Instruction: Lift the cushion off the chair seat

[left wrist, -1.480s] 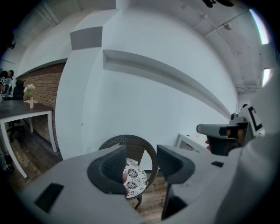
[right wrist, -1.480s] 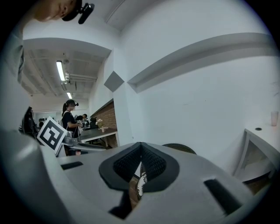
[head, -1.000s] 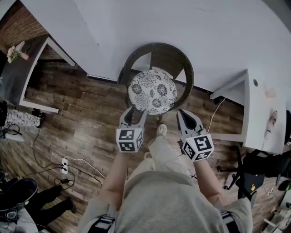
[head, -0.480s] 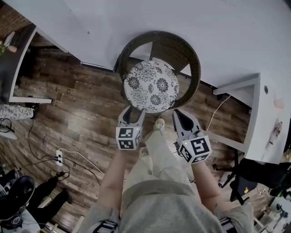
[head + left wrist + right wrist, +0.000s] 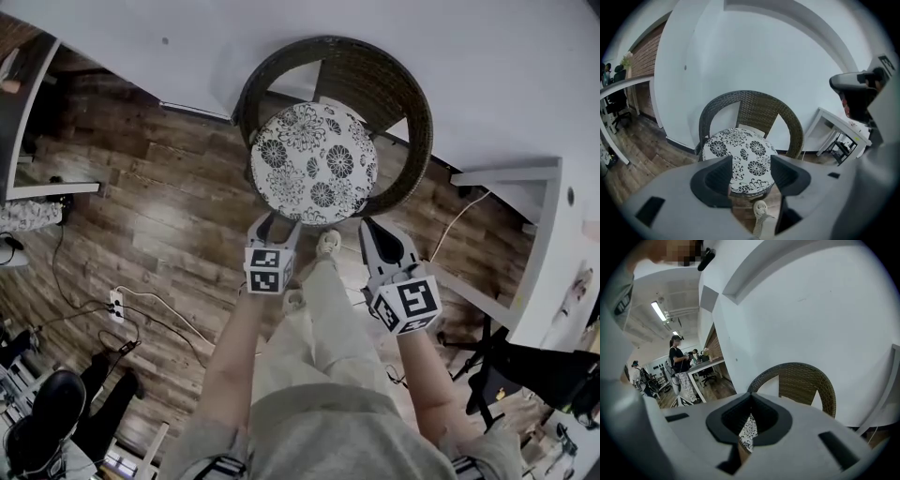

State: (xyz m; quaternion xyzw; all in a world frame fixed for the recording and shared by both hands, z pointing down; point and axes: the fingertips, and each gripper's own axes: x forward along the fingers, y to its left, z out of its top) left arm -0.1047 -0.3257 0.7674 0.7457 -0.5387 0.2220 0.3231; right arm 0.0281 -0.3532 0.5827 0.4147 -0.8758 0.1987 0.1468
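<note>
A round white cushion with a black flower print lies on the seat of a dark wicker chair against the white wall. My left gripper hangs just short of the cushion's front edge, its jaws opening with nothing between them. In the left gripper view the cushion shows through the left gripper's gap, below the chair back. My right gripper is at the chair's front right, shut and empty. Past the right gripper's closed tips only a sliver of cushion and the chair back show.
The person's shoe stands on the wooden floor right before the chair. A white desk is at the right, another desk at the left. A power strip with cables lies on the floor. People stand far off.
Both grippers have come down and forward toward the chair's front edge; chair and cushion now look larger. The left jaws have spread wider.
</note>
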